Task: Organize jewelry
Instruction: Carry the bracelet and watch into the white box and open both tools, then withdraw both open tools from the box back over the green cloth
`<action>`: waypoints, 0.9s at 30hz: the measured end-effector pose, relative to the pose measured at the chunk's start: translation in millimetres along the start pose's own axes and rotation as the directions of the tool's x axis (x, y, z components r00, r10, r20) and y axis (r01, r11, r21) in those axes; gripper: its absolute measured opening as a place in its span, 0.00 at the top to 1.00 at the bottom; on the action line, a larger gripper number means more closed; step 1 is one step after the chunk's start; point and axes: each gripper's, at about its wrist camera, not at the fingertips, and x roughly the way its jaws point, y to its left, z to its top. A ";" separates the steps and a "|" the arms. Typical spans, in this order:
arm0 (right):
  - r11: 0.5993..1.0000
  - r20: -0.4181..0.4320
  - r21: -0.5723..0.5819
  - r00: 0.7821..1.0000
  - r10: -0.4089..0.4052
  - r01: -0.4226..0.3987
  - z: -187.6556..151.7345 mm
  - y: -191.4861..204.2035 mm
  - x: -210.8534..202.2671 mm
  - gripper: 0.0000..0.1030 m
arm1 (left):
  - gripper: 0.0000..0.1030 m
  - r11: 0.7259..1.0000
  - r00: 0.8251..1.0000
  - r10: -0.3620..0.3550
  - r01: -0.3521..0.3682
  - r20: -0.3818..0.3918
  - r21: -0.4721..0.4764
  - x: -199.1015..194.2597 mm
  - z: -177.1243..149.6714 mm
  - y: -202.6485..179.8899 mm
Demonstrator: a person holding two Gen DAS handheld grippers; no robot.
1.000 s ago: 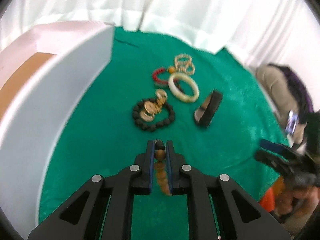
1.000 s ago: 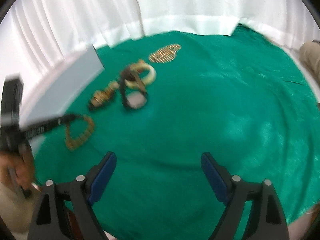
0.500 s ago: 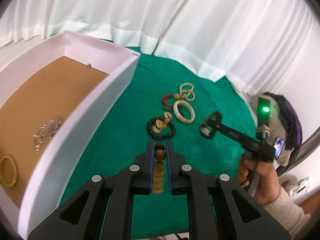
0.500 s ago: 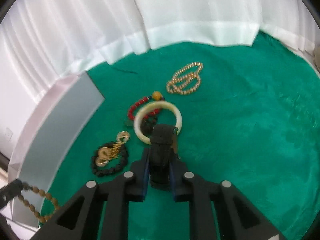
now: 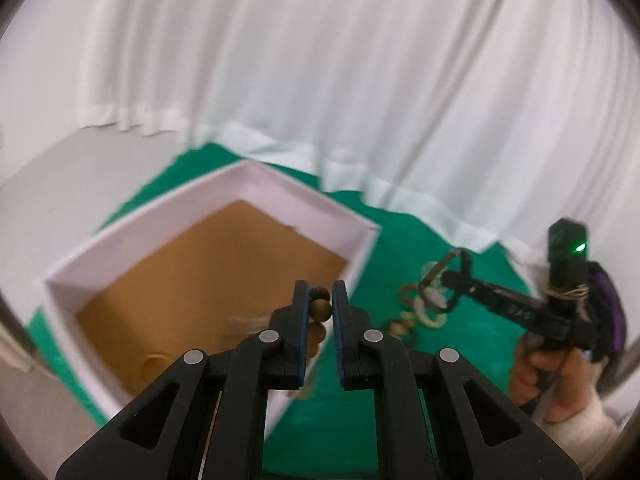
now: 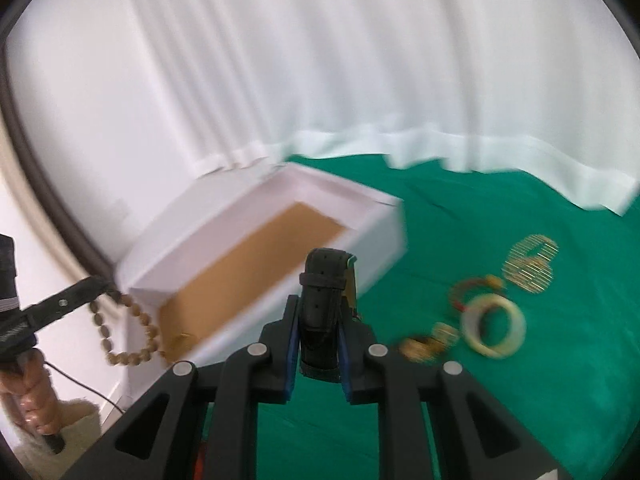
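The left tongs [image 5: 320,300] clamp one string of brown wooden beads [image 6: 132,332], which hangs above the white box [image 5: 340,224] with a brown floor. The right tongs [image 6: 320,320] have just closed and grip one black watch strap [image 6: 324,280], raised above the green tabletop [image 6: 520,400] beside the box. On the cloth lie one pale bangle [image 6: 494,330], one red bead bracelet [image 6: 468,290], one gold bead coil [image 6: 530,258] and a blurred gold piece [image 6: 432,340].

No text, label, brand or number can be read anywhere here.
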 end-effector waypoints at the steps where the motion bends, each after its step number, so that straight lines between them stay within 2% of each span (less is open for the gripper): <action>1: 1.000 -0.006 -0.019 1.000 0.021 -0.021 5.0 12.6 10.7 0.84 | 0.91 1.000 1.000 0.024 -0.024 -0.007 -0.011 3.6 -0.3 11.0; 4: 0.996 -0.050 -0.069 0.997 0.054 -0.058 19.3 45.4 52.8 0.84 | 0.91 0.994 0.993 0.106 -0.108 -0.054 -0.033 26.7 -6.6 42.7; 6: 0.993 -0.099 -0.099 0.993 0.057 -0.067 24.9 63.4 86.1 0.84 | 0.91 0.990 0.987 0.126 -0.131 -0.096 -0.046 45.2 -14.2 57.5; 12: 0.984 -0.210 -0.177 0.977 -0.025 -0.013 20.7 89.6 164.5 0.84 | 0.91 0.983 0.967 0.155 -0.171 -0.201 -0.063 87.9 -39.0 84.7; 19: 0.978 -0.243 -0.205 0.967 -0.071 0.020 11.0 100.0 185.2 0.81 | 0.89 0.976 0.954 0.205 -0.215 -0.220 -0.024 89.4 -52.8 87.0; 21: 0.978 -0.241 -0.208 0.968 -0.074 0.023 11.4 103.7 182.9 0.76 | 0.74 0.975 0.954 0.210 -0.221 -0.214 -0.024 86.5 -54.0 85.9; 23: 0.978 -0.222 -0.207 0.972 -0.082 0.035 10.9 103.5 175.8 0.46 | 0.37 0.973 0.956 0.221 -0.230 -0.195 -0.024 80.8 -54.4 84.1; 25: 0.977 -0.201 -0.208 0.976 -0.081 0.038 11.8 103.7 166.9 0.41 | 0.29 0.970 0.957 0.237 -0.243 -0.166 -0.016 75.8 -53.9 80.1; 27: 0.977 -0.195 -0.211 0.978 -0.076 0.034 10.6 103.8 155.9 0.41 | 0.27 0.971 0.960 0.235 -0.240 -0.153 -0.011 71.2 -55.0 76.0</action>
